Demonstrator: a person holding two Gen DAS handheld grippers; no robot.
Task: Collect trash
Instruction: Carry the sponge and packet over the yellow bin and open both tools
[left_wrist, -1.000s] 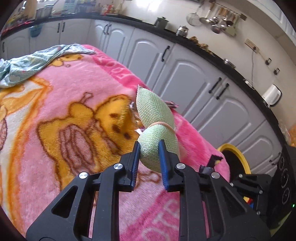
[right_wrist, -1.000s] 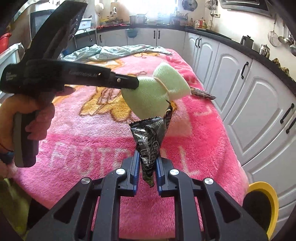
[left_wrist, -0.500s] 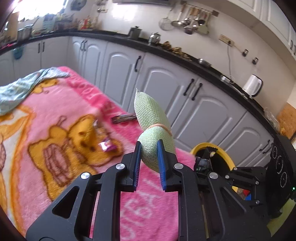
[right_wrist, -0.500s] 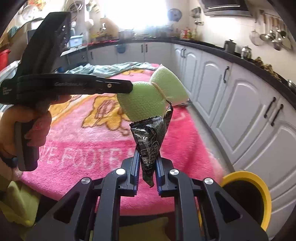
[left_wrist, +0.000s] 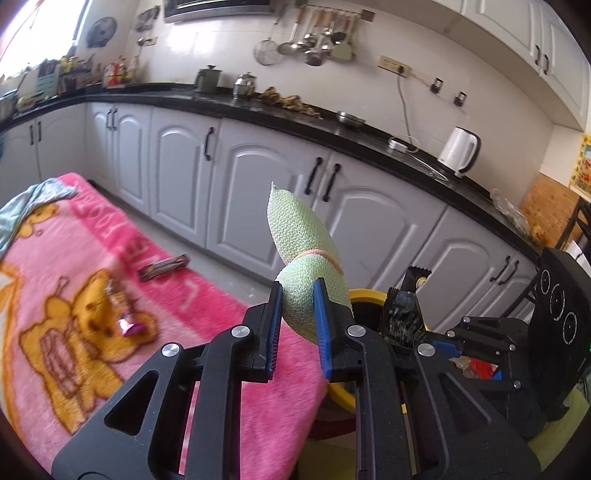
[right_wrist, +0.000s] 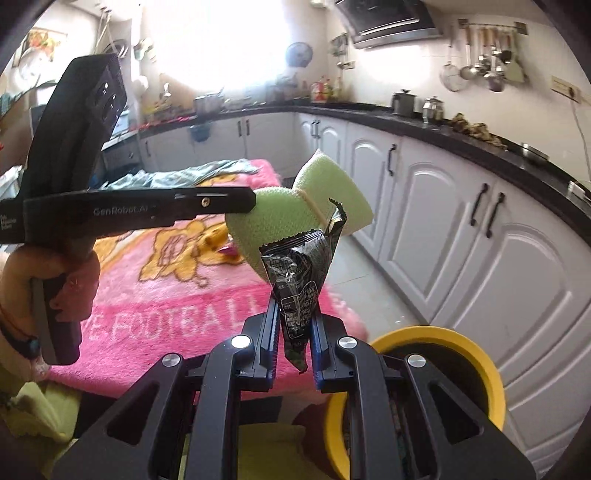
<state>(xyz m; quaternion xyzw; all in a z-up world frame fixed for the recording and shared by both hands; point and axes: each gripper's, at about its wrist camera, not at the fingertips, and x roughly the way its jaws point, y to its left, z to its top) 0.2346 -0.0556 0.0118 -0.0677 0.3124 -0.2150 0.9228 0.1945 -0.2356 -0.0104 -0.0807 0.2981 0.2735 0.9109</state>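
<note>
Both tools have swung away from the pink blanket-covered surface (left_wrist: 55, 295) toward the yellow-rimmed bin (right_wrist: 461, 347), which a second ago showed only as a sliver at the edge of each view and now sits just below and ahead of the right tool (right_wrist: 293, 328). The left tool (left_wrist: 297, 314) is pressed together on a green mesh foam sleeve (left_wrist: 306, 254), bound at its waist by a thin rubber band, which sticks up and forward from between its blue pads. The right tool is pinching a black crumpled snack wrapper (right_wrist: 299, 280) by its lower end, the serrated top standing up ahead of the tool. In the right wrist view the left tool reaches in from the left, gripped by a hand (right_wrist: 48, 288), with the sleeve almost touching the wrapper's top edge. In the left wrist view the bin's rim lies just right of the tool, with the right tool and its wrapper over it. The carry appears nearly finished, and letting go over the bin looks like the next step; the right load seems closer to the opening. At least 2 pieces remain on the blanket to the left of the left tool: a dark bar wrapper (left_wrist: 162, 266) near the edge and a small pink-tipped wrapper (left_wrist: 123, 314), so more trips look necessary.
</note>
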